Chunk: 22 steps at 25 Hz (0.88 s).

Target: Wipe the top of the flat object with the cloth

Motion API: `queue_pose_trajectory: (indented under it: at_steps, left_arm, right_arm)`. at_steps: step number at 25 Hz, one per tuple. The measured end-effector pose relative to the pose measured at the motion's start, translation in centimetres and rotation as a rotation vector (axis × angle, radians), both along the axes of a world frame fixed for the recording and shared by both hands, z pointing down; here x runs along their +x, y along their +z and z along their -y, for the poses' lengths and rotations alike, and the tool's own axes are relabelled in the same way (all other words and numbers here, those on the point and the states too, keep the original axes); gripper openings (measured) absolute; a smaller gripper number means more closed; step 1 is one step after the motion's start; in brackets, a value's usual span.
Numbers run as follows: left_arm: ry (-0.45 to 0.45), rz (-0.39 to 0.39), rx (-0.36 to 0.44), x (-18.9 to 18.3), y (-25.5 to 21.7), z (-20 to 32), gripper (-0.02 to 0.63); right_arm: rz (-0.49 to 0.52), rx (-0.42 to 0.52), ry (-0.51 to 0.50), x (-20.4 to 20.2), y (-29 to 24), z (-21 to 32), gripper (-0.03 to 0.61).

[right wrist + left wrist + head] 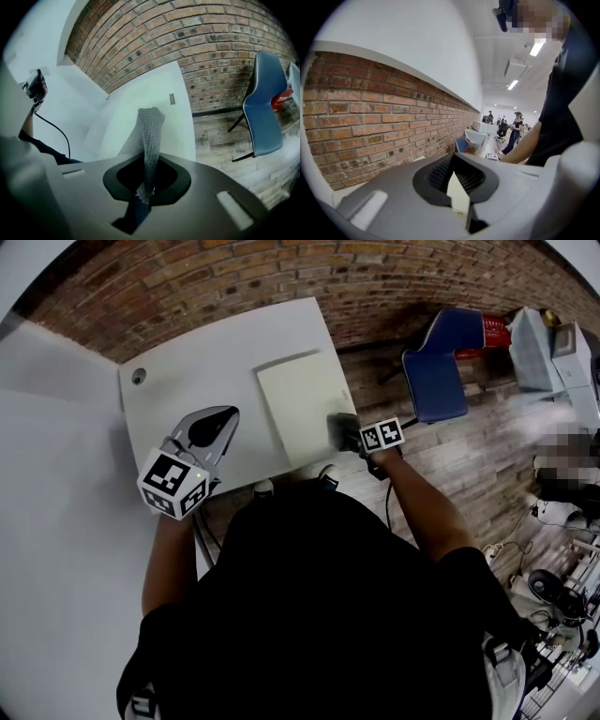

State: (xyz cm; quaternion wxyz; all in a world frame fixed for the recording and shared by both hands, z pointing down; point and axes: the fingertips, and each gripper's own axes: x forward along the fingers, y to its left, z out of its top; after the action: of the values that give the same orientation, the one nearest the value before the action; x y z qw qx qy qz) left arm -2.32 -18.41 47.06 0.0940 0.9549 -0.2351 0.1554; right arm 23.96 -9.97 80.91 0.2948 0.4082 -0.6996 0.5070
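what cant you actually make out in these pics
- Head view: whether the cloth touches the board; the right claw and the cloth itself cover that spot.
- Head view: the table, near edge, hidden behind the person's body.
- Left gripper view: the distant people, too small for detail.

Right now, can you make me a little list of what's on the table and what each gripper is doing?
table: white, beside a brick wall
flat object: pale sheet lying on the table
cloth: grey knit, pinched in the right gripper
right gripper: shut on the cloth, at the flat object's near right corner
left gripper: shut, holding nothing, above the table's left part
blue chair: on the wood floor, right of the table
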Motion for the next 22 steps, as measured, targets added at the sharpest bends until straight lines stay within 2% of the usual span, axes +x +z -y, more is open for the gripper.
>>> queue_pose_trajectory:
  at_steps: [11, 22]
  left_arm:
    - [-0.011, -0.002, -0.003, 0.8, -0.1, -0.1, 0.002]
    - [-0.028, -0.004, -0.004, 0.2, 0.0, -0.2, 0.002]
  right_arm:
    - [-0.014, 0.001, 0.035, 2.7, -0.4, 0.3, 0.011]
    - [-0.022, -0.001, 0.041, 3.4, -0.3, 0.3, 0.011]
